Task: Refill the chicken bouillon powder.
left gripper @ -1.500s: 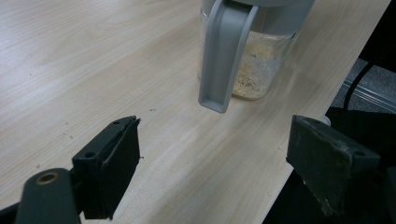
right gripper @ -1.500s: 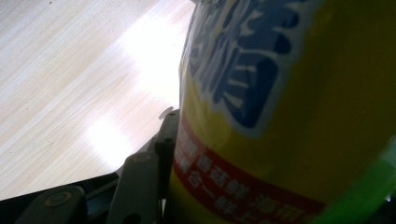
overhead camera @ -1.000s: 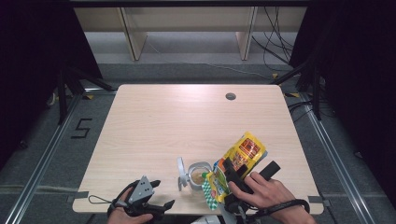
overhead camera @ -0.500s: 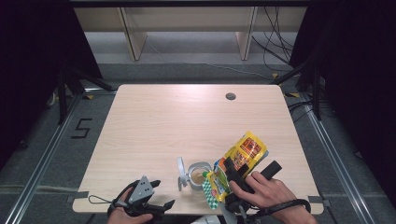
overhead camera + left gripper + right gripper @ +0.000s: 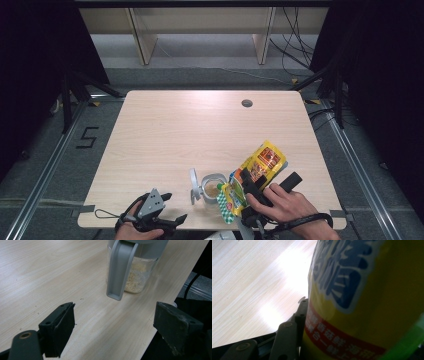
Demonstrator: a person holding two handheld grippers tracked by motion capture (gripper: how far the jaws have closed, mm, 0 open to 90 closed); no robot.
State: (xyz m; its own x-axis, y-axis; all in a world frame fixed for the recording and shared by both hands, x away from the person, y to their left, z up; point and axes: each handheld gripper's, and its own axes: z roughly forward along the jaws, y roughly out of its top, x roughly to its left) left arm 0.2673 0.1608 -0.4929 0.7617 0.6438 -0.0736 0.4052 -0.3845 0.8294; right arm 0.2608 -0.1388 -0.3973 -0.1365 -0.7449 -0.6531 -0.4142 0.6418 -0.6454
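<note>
Left gripper view: lidded jar (image 5: 136, 267) holds pale crumbs (image 5: 133, 280).

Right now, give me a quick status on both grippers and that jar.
Left gripper open, empty, aimed at the jar. Right gripper shut on yellow pouch, tilted beside the jar. Jar lid flipped open, powder inside. Nothing between left gripper and jar.

yellow pouch (image 5: 263, 161) tilted, beside clear jar (image 5: 213, 186) — lid open

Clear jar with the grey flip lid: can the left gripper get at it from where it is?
Probably yes. The left gripper is open, with the clear jar with the grey lid straight ahead and bare light wooden table between. The lid's hanging grey flap faces it.
</note>
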